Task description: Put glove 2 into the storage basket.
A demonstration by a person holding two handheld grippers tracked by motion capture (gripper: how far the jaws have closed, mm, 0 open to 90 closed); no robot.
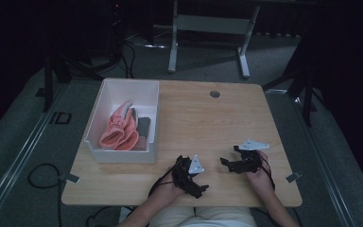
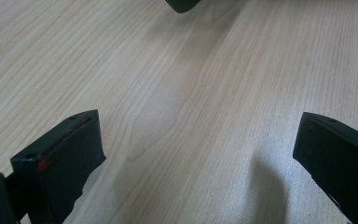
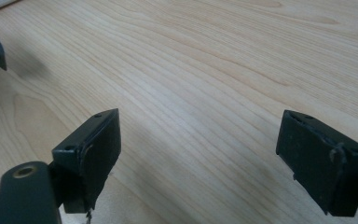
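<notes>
- The gloves (image 1: 119,130), pink with pale cuffs, lie bunched in the white bin (image 1: 105,94), toward its near left part.
- A grey cloth-like piece (image 1: 143,127) lies just beside the gloves on their right, also inside the bin; what it is cannot be told.
- The bin stands on the left part of the wooden table (image 1: 203,118), its long side running away from the person.
- The left gripper (image 1: 202,188) rests low over the table near the front edge, just right of the bin's near corner and apart from it; it holds nothing.
- In the left gripper view its jaws stand wide apart over bare wood, with their shadows on the grain beneath, and a dark tip (image 2: 182,4) of the other gripper shows at the top edge.
- The right gripper (image 1: 224,161) sits to the right of the left one, near it but not touching, its jaws pointing left.
- In the right gripper view its jaws are likewise spread wide with bare wood between them.
- A grey plate tops each gripper, and a cable trails back over each hand.
- A round grommet (image 1: 215,93) sits near the table's far edge, well apart from both grippers.
</notes>
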